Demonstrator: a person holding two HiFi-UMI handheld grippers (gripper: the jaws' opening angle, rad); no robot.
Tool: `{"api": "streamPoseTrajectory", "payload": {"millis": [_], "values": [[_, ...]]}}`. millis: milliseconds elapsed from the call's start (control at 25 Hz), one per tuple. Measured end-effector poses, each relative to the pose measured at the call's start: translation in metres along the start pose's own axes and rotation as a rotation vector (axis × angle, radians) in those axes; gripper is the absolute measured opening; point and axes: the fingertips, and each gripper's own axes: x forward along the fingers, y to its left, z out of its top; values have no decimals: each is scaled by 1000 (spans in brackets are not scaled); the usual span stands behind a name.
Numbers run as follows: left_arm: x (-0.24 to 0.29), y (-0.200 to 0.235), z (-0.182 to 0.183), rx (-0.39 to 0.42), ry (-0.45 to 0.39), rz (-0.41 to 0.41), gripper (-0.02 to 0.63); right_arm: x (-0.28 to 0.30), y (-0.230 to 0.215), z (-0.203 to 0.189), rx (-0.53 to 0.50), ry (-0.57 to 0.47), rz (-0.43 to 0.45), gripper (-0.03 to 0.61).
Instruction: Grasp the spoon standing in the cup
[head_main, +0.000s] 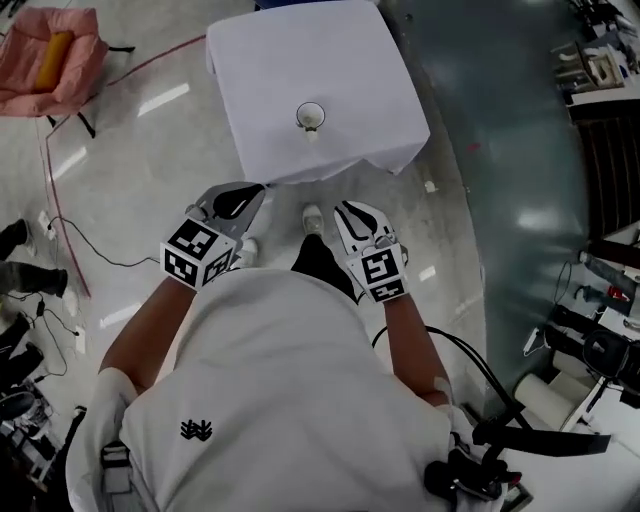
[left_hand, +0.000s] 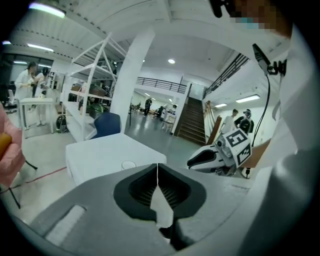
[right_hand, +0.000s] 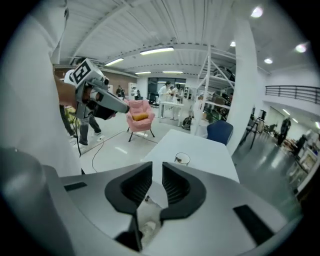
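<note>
A small white cup (head_main: 311, 116) stands near the front edge of a table under a white cloth (head_main: 300, 55). The spoon in it is too small to make out clearly. Both grippers hang in front of the table, well short of the cup. My left gripper (head_main: 256, 190) has its jaws pressed together with nothing held; its view shows the cup (left_hand: 128, 164) far beyond the tips (left_hand: 158, 167). My right gripper (head_main: 345, 208) stands with a narrow gap between its jaws (right_hand: 157, 167), empty, and the cup (right_hand: 182, 159) lies far ahead.
A pink chair (head_main: 50, 60) stands on the floor at far left, with a red cable (head_main: 60, 200) trailing from it. A blue chair (right_hand: 220, 132) sits behind the table. Equipment and black cables (head_main: 600, 340) crowd the right side. People stand in the background.
</note>
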Motion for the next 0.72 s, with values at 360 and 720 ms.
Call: {"api": "streamPoseTrajectory", "payload": {"millis": [360, 720], "values": [[133, 17, 98, -71, -72, 189, 14, 105, -176, -10, -278, -10, 230, 141], [93, 70, 63, -191, -81, 451, 14, 255, -157, -31, -510, 21, 387, 169]]}}
